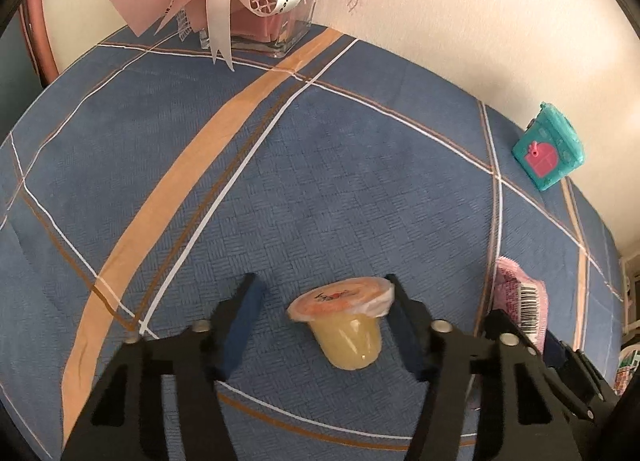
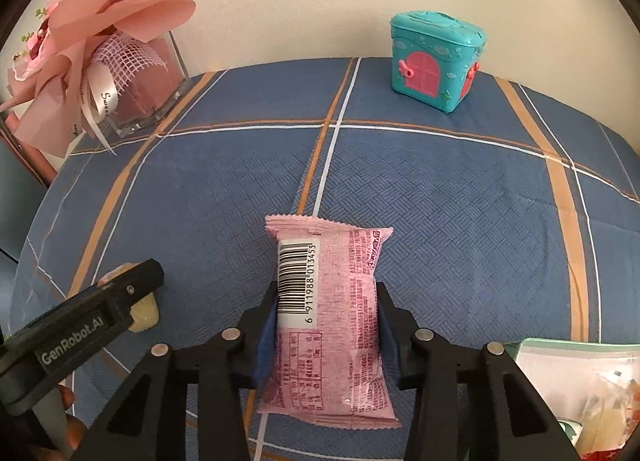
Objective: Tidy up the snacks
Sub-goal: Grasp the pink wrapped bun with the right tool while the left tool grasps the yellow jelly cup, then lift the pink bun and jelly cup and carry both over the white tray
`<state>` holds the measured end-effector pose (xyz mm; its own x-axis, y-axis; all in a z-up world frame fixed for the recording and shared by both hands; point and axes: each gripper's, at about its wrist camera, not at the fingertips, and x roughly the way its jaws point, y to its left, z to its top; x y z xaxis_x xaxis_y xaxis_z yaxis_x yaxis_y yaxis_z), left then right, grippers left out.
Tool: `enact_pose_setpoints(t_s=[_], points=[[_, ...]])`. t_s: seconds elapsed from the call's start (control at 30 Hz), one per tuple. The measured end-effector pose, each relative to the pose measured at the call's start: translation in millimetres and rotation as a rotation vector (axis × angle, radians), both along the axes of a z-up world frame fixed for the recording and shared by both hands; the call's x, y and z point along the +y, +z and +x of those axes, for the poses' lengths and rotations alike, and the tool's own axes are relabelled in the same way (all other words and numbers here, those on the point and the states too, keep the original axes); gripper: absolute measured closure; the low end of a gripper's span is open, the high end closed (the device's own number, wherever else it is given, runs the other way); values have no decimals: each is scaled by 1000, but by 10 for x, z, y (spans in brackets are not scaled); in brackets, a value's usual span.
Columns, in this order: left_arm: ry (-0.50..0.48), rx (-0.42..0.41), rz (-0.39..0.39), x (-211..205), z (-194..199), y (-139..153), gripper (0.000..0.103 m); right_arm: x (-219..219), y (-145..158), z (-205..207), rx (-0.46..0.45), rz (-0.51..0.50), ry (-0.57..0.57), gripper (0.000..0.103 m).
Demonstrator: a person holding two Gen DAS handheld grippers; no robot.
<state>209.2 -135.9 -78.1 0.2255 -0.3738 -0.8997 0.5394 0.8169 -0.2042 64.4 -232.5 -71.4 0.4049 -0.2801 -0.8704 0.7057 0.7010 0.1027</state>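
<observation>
Here right fingers (image 2: pixel 326 325) clamp the pink packet (image 2: pixel 328 321); left fingers (image 1: pixel 324 325), half-hidden, bracket the jelly cup (image 1: pixel 344 321).

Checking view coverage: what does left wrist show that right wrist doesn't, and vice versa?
Left wrist only: the jelly cup's sealed lid, between the left gripper's fingers; only the right finger touches it.

Right wrist only: the right gripper shut on the pink snack packet, and a bag of snacks at lower right.

Both: blue plaid tablecloth, teal toy house, pink bouquet in a glass vase.
</observation>
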Motion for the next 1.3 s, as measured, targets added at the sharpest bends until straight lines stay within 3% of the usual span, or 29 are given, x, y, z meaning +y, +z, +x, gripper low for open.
enact_pose_setpoints(t_s=[0.07,0.27,0.37,0.53,0.87,0.93,1.0,1.3], points=[[-1,10,-20,38,3,18,59,2,10,-5,-3,2,-1,60],[-8,16,-29,38,-60,40,59,2,32,-11,-9,9,-4,61],[-13,21,-47,43,-40,63,78,1,55,-14,-17,12,-6,62],[-34,2,-50,51,-116,179,85,35,155,-27,-35,4,-9,62],[-61,21,-17,58,-114,185,83,61,174,-19,-35,21,-10,62],[-95,11,12,14,-139,184,76,46,139,-24,-30,30,-14,62],[-139,16,39,-28,-178,177,61,37,112,-29,-22,37,-17,62],[-234,-27,137,-95,-331,167,58,6,55,-88,9,66,-28,62]])
